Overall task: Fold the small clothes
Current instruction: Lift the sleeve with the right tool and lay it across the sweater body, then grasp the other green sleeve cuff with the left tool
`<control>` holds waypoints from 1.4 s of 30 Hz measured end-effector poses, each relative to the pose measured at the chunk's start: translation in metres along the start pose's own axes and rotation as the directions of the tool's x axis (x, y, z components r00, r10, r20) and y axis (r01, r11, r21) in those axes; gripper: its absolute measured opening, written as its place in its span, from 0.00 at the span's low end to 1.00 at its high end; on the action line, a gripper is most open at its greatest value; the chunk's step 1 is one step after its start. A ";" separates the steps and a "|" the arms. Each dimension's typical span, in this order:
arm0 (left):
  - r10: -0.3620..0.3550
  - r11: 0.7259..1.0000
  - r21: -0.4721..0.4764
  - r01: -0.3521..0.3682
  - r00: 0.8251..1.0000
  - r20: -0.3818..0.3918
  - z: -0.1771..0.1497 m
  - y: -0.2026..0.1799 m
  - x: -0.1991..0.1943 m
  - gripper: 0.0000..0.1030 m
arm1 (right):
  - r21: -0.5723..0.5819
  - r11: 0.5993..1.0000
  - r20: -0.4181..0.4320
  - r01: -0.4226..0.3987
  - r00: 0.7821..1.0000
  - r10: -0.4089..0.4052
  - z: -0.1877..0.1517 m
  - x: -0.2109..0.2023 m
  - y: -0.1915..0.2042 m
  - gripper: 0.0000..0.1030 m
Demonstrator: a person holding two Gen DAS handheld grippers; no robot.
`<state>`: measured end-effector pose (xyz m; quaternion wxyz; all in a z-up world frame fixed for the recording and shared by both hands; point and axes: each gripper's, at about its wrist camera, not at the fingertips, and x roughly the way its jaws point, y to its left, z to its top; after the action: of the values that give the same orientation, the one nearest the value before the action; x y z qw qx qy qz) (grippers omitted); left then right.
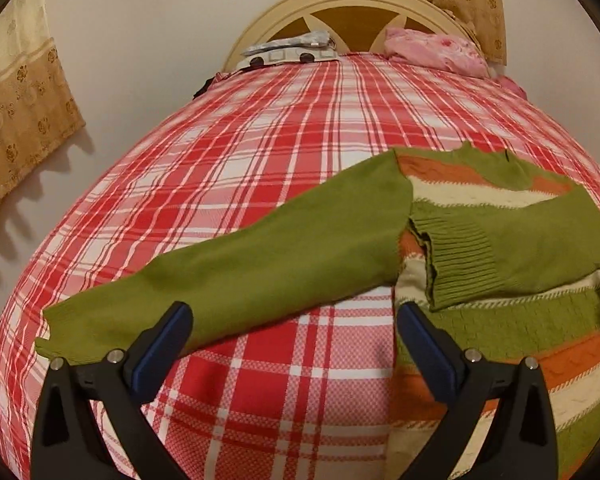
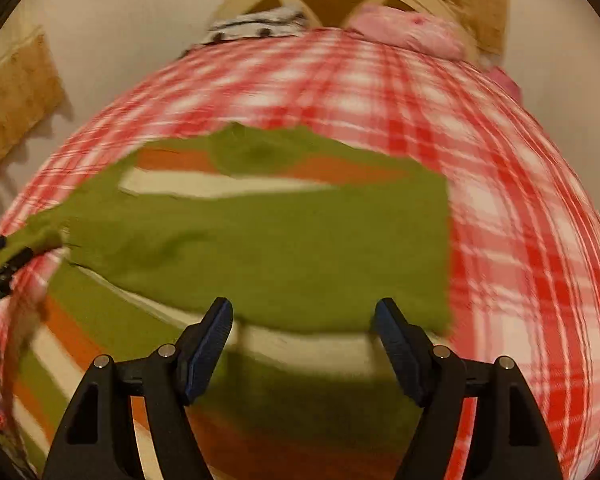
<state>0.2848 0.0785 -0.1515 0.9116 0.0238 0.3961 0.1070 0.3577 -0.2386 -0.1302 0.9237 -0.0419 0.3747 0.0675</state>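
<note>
A small sweater with green, orange and cream stripes (image 1: 512,344) lies flat on the red plaid bed. One green sleeve (image 1: 268,264) stretches out to the left over the sheet. The other sleeve (image 1: 512,248) is folded across the chest. My left gripper (image 1: 294,322) is open and empty, just above the bed between the outstretched sleeve and the body. In the blurred right wrist view the sweater (image 2: 284,240) fills the middle. My right gripper (image 2: 304,320) is open and empty over the folded sleeve. The left gripper (image 2: 0,264) shows at the left edge.
The bed sheet (image 1: 228,152) is red and white plaid. A pink pillow (image 1: 432,50) and a patterned bundle (image 1: 296,50) lie at the cream headboard (image 1: 340,4). Beige curtains (image 1: 16,112) hang at the left wall and behind the headboard.
</note>
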 end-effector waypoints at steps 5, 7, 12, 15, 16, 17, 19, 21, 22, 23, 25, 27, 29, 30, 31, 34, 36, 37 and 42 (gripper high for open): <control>-0.010 1.000 -0.014 0.010 1.000 -0.002 -0.001 0.001 0.004 1.00 | -0.059 0.994 0.016 -0.093 0.995 0.094 0.024 0.025 0.054 0.72; -0.017 1.000 -0.023 0.017 1.000 0.002 -0.004 0.009 0.000 1.00 | -0.054 0.988 -0.018 -0.146 0.989 0.145 0.021 0.040 0.067 0.72; 0.033 0.999 -0.033 -0.033 0.999 0.006 -0.019 0.052 -0.005 1.00 | -0.183 0.980 -0.060 -0.075 0.996 0.065 -0.001 0.057 0.104 0.74; 0.135 0.990 -0.043 -0.134 0.991 -0.001 -0.027 0.089 0.001 1.00 | -0.173 0.982 -0.047 -0.074 0.997 0.067 0.006 0.046 0.106 0.74; 0.162 0.985 -0.056 -0.163 0.987 -0.012 -0.029 0.103 0.003 1.00 | -0.160 0.983 -0.027 -0.091 0.996 0.088 0.009 0.042 0.105 0.74; 0.183 0.979 -0.083 -0.185 0.983 -0.032 -0.032 0.119 0.006 1.00 | -0.154 0.983 -0.003 -0.098 0.995 0.099 0.011 0.040 0.106 0.74; 0.207 0.969 -0.130 -0.211 0.977 -0.046 -0.036 0.142 0.005 1.00 | -0.165 0.983 0.004 -0.077 0.997 0.078 0.013 0.047 0.109 0.74; 0.237 0.958 -0.157 -0.242 0.970 -0.047 -0.042 0.160 0.001 1.00 | -0.150 0.984 -0.067 -0.092 0.994 0.083 0.010 0.063 0.113 0.74; 0.247 0.953 -0.167 -0.252 0.968 -0.051 -0.045 0.168 0.000 1.00 | -0.154 0.986 -0.056 -0.070 0.996 0.062 0.005 0.064 0.115 0.74; 0.255 0.949 -0.177 -0.261 0.965 -0.057 -0.048 0.174 0.000 1.00 | -0.182 0.982 -0.029 -0.049 0.999 0.045 0.000 0.059 0.121 0.74; 0.278 0.936 -0.201 -0.288 0.957 -0.078 -0.053 0.189 0.001 1.00 | -0.196 0.980 -0.007 -0.045 0.999 0.045 -0.005 0.051 0.124 0.74; 0.306 0.920 -0.227 -0.320 0.947 -0.095 -0.057 0.203 0.002 1.00 | -0.178 0.981 0.004 -0.074 0.997 0.076 -0.012 0.043 0.123 0.74; 0.292 0.904 -0.294 -0.312 0.950 -0.110 -0.062 0.220 0.001 1.00 | -0.215 0.975 0.021 -0.062 0.997 0.068 -0.023 0.040 0.126 0.74; 0.281 0.890 -0.339 -0.305 0.952 -0.118 -0.065 0.228 -0.002 1.00 | -0.233 0.971 0.023 -0.052 0.998 0.059 -0.027 0.040 0.127 0.74; 0.276 0.881 -0.365 -0.300 0.954 -0.120 -0.067 0.234 -0.004 1.00 | -0.254 0.966 0.026 -0.039 0.999 0.048 -0.032 0.040 0.130 0.74; 0.261 0.852 -0.438 -0.286 0.958 -0.119 -0.077 0.244 -0.010 1.00 | -0.265 0.964 0.034 -0.031 0.999 0.042 -0.037 0.040 0.134 0.75; 0.237 0.841 -0.472 -0.265 0.964 -0.119 -0.083 0.248 -0.009 1.00 | -0.267 0.963 0.025 -0.032 0.999 0.041 -0.038 0.042 0.133 0.79; 0.229 0.834 -0.486 -0.260 0.966 -0.122 -0.085 0.249 -0.009 1.00 | -0.268 0.963 0.024 -0.031 0.999 0.038 -0.037 0.044 0.132 0.79; 0.153 0.821 -0.532 -0.205 0.978 -0.141 -0.090 0.248 0.003 0.89 | -0.273 0.962 0.032 -0.022 0.999 0.032 -0.039 0.044 0.133 0.80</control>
<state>0.1773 0.3175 -0.1832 0.8475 -0.2038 0.3868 0.3010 0.3409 -0.1083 -0.1921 0.9148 -0.1622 0.3458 0.1317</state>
